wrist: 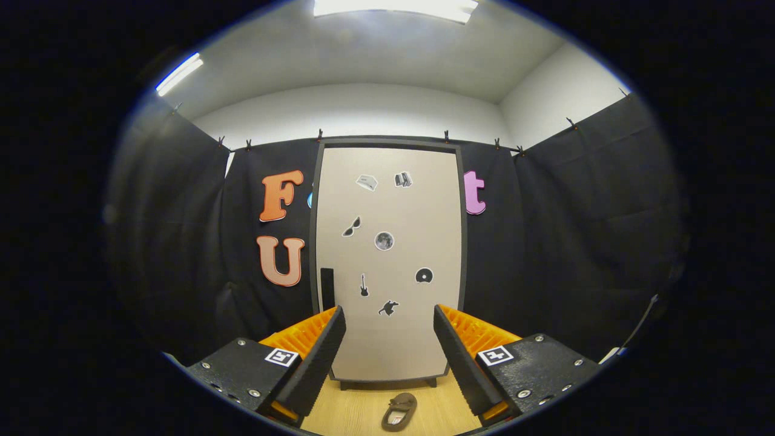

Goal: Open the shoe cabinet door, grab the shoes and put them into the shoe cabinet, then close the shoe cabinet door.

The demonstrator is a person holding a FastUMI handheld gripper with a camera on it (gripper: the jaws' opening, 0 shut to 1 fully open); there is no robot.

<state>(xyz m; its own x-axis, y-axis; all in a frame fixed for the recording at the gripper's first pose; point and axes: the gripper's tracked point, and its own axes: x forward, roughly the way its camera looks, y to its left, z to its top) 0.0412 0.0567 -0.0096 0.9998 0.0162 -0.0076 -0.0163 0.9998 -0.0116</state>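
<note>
The gripper [389, 330] is open: its two fingers stand well apart with nothing between them, and they touch nothing.

Beyond the fingers stands the cabinet [387, 357], upright against the black cloth wall [581, 242]. Its door [418, 212] is closed. The door is a pale panel in a dark frame and carries several small stickers [384, 241]. A dark vertical handle [327, 289] sits on the door's left side, just above the left fingertip [336, 321]. The cabinet rests on short dark feet on a wooden floor [354, 415].

One brown shoe [399, 411] lies on the floor in front of the cabinet, apart from it. It appears low between the two fingers, with its opening facing up. The fingers do not touch it.

Ceiling lights [393, 7] are lit above the booth.
</note>
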